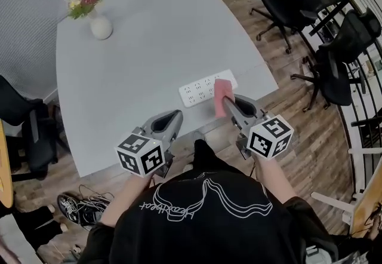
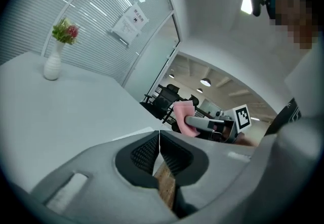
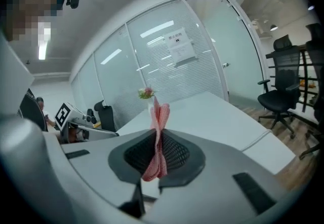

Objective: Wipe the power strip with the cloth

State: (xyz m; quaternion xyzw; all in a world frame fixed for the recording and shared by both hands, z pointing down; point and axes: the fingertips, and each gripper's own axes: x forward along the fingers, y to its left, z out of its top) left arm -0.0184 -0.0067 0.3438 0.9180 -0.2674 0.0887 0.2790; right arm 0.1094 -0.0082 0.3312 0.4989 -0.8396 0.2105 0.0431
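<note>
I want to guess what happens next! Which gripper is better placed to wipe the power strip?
The right gripper. It is shut on the pink cloth, close to the power strip. The left gripper is shut and empty.

Open table [image 1: 149,48] spreads left of and beyond the power strip [image 1: 197,91]; only a vase [image 1: 101,26] stands there, well apart.

A pink cloth [image 3: 160,116] is seen between the black, ribbed jaws of the grey right gripper [image 1: 227,101]. The left gripper [image 1: 176,116] is coloured alike. Black-and-white square markers [image 1: 141,154] are carried on both. Ahead of the jaws, a white power strip [image 1: 203,88] is shown on a pale grey worktop [image 1: 137,48]. Far beyond them, a white vase [image 1: 101,27] is topped by pink and green flowers [image 1: 83,1].
</note>
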